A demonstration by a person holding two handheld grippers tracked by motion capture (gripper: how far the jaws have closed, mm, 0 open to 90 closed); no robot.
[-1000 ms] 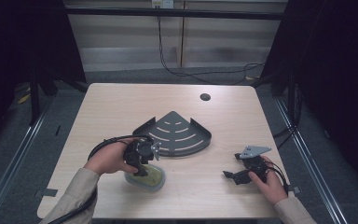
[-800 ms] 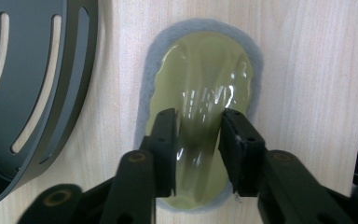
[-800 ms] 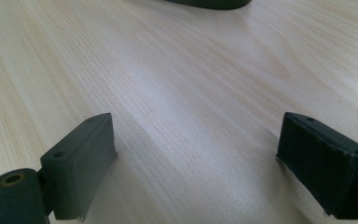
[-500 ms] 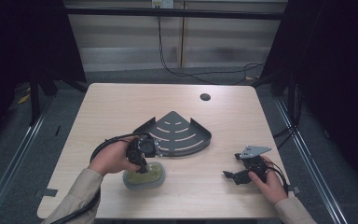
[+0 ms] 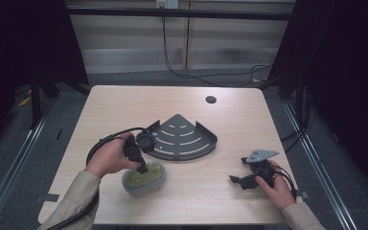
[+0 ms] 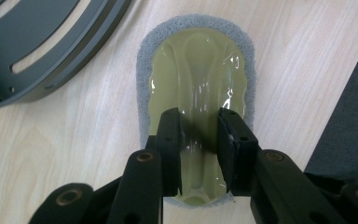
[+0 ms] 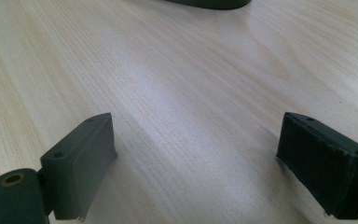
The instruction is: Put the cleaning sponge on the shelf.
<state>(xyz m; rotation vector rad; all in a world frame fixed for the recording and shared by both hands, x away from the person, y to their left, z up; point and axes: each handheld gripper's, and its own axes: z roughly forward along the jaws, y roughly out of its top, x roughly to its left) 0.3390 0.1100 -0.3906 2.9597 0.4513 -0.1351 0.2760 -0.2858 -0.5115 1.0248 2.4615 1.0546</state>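
A sponge [image 5: 146, 181] with a grey foam rim and a glossy yellow-green plastic top [image 6: 198, 70] lies on the table near its front left. My left gripper [image 5: 143, 169] comes down on it from above. In the left gripper view, my left gripper [image 6: 199, 126] has its jaws closed against the raised middle ridge of the plastic top. My right gripper [image 5: 239, 182] rests low over the bare wood at the front right. There my right gripper [image 7: 196, 149] has its jaws wide apart with nothing between them.
A dark grey fan-shaped slotted tray [image 5: 184, 139] sits mid-table, just behind the sponge; its rim [image 6: 37, 46] lies close to the left gripper, and its edge [image 7: 209, 3] is far ahead of the right one. A small black round hole [image 5: 211, 99] marks the back of the tabletop.
My left gripper has sunk a little onto the sponge and its jaws now sit on the ridge. The right hand and gripper have stayed put.
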